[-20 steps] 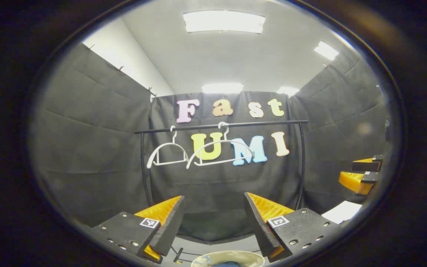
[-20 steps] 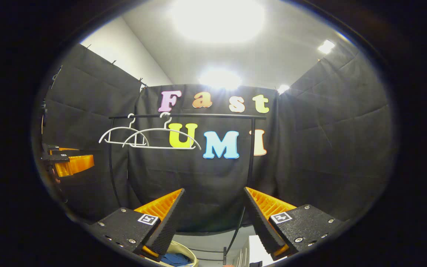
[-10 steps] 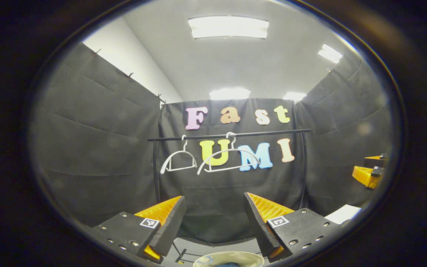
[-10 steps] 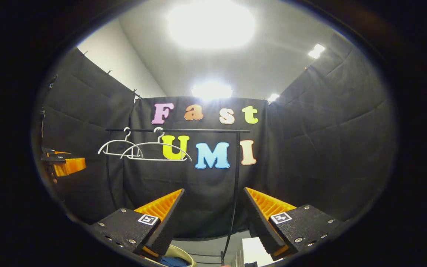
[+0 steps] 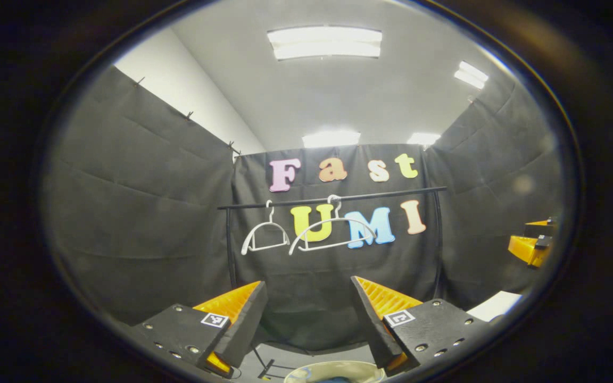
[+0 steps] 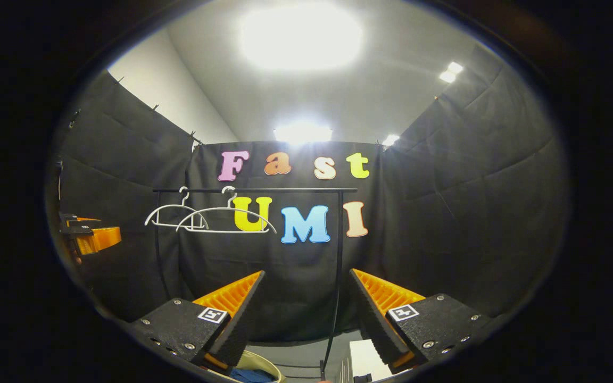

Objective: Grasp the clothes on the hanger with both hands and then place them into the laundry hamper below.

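Two bare white hangers [image 5: 333, 234] [image 6: 225, 218] hang on a black clothes rail [image 5: 333, 197] [image 6: 256, 190] against the back wall. Below, a cream laundry hamper [image 5: 338, 368] [image 6: 261, 364] holds blue clothes [image 6: 250, 375]. My left gripper [image 5: 306, 311] is open and empty, well in front of the rail and above the hamper. My right gripper [image 6: 306, 306] is likewise open and empty. In the left gripper view the right gripper [image 5: 532, 244] shows at the far right edge; in the right gripper view the left gripper [image 6: 91, 236] shows at the far left edge.
The rail stands on thin black legs [image 5: 437, 244] [image 6: 338, 255]. A white flat object [image 5: 495, 304] [image 6: 362, 354] lies low at the right, beside the hamper. Black cloth walls close in on three sides.
Both grippers have drawn back from the rail, so the hangers look smaller and lower. The jaws have stayed open and empty throughout.
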